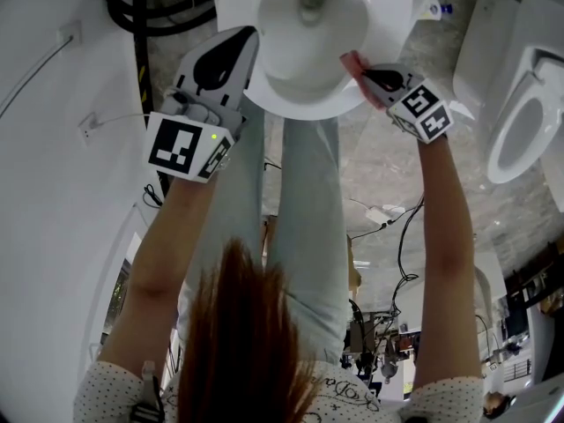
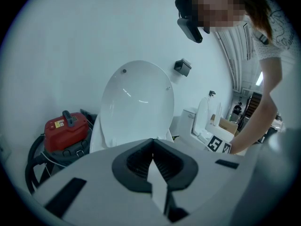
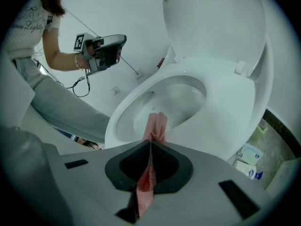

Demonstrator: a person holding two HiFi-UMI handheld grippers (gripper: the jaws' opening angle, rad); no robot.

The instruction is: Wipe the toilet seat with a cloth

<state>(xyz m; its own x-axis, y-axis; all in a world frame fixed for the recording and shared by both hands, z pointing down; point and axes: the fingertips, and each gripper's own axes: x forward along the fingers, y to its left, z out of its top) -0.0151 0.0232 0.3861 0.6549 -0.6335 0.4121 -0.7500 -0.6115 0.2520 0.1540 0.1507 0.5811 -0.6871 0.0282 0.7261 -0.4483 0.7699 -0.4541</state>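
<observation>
fingers [image 3: 169, 166] of the right gripper [image 3: 150, 144] pinch a pink mesh cloth [image 3: 156, 125] at the white toilet seat's [image 3: 235, 107] right rim for wiping, while the left gripper [image 2: 153, 149], closed and empty, hovers beside the left rim.

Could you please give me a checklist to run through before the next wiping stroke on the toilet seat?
1. Is the pink cloth gripped? Ok: the right gripper is shut on it, with a tuft sticking out ahead of the jaws.
2. Is the white toilet lid raised? Ok: the white toilet seat lies exposed.
3. Is the cloth touching the seat? Cannot tell: it sits at the seat's inner edge, but contact is not clear.
4. Is the left gripper out of the way? Ok: it is shut and empty, held at the seat's opposite side.
</observation>
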